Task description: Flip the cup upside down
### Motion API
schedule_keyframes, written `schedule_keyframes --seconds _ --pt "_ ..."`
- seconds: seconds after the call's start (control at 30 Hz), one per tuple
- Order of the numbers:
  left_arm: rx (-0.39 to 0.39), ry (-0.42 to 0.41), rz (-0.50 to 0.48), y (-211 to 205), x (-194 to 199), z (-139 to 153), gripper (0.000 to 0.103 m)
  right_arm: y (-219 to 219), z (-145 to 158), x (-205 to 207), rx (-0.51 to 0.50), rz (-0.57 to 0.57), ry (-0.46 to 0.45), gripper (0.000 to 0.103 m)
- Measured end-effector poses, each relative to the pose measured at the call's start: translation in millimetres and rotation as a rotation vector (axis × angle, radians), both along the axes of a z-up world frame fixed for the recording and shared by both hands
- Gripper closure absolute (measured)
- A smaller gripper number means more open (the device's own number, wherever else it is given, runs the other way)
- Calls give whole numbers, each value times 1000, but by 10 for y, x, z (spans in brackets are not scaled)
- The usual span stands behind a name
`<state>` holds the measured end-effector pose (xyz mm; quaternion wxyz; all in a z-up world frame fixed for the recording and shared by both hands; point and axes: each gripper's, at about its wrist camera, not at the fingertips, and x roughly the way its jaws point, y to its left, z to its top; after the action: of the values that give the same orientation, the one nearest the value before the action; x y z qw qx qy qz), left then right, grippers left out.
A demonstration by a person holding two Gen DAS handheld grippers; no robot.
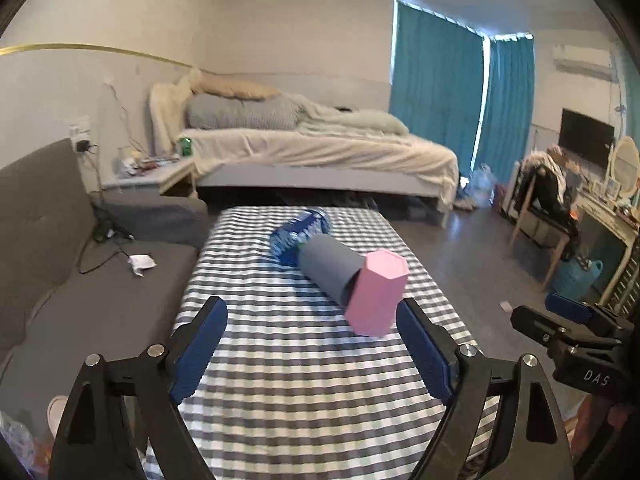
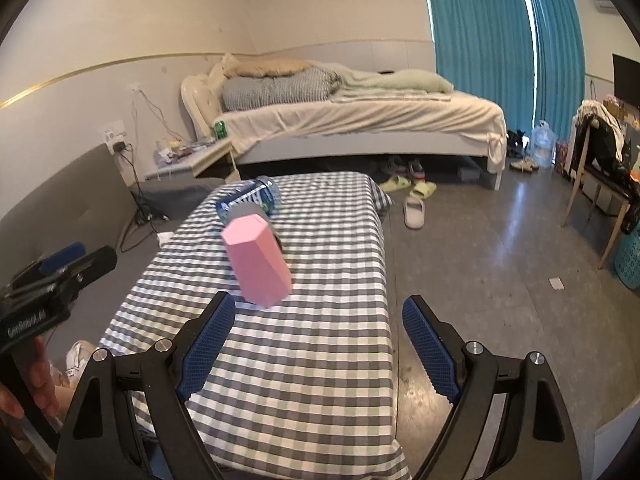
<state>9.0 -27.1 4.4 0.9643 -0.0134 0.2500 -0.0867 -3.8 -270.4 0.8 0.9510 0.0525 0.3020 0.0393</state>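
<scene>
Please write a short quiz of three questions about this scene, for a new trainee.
1. True or false: the left gripper is shut on the pink cup.
2. What lies directly behind the pink cup? A) grey cup B) a plate C) a spoon
3. What pattern has the tablecloth?

Key: 1 false, both the left gripper and the right gripper are open and hold nothing; 2 A; 3 grey and white checks.
</scene>
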Motion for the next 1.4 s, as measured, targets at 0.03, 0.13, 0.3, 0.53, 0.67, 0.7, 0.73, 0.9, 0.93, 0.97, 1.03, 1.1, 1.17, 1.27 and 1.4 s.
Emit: schedule_keyframes --seconds 0.03,0.13,0.3,0.53,0.67,0.7,0.73,0.9,0.93,0.97,1.03,1.1,1.17,1.27,1.4 --pt "-9 -2 11 39 -26 -20 13 21 4 -23 -3 1 -5 17" --pt "-23 11 47 134 -31 -102 11 142 -19 -106 -21 11 -24 11" --pt "-10 -1 82 230 -82 -140 11 281 -63 -160 -64 1 -71 6" --pt "-3 -15 87 234 -105 -132 8 342 -78 -154 -65 11 -95 0" --pt "2 -14 82 220 -94 -129 8 333 -93 -139 -59 5 -86 0" --pt "5 -11 81 208 -85 -129 8 329 -96 -136 -57 2 -85 0" --pt "5 -9 80 205 -84 -130 8 323 -97 -133 -54 0 -84 0" --pt "6 -1 80 211 -66 -137 7 310 -99 -133 -51 -1 -85 0" --pt "4 -1 80 213 -63 -135 7 312 -97 -132 -51 0 -84 0" --pt "4 0 81 212 -62 -134 6 315 -99 -132 -51 1 -85 0" --pt "5 -3 80 211 -56 -135 6 317 -99 -133 -52 -2 -85 0" --pt "9 -2 72 202 -47 -139 6 319 -98 -125 -51 -3 -87 0" --pt "13 -3 67 199 -52 -143 6 317 -95 -120 -50 -4 -87 0" --pt "16 -3 63 189 -53 -146 6 318 -93 -119 -52 -5 -88 0" --pt "14 8 57 180 -52 -145 6 310 -93 -117 -53 -6 -89 0"
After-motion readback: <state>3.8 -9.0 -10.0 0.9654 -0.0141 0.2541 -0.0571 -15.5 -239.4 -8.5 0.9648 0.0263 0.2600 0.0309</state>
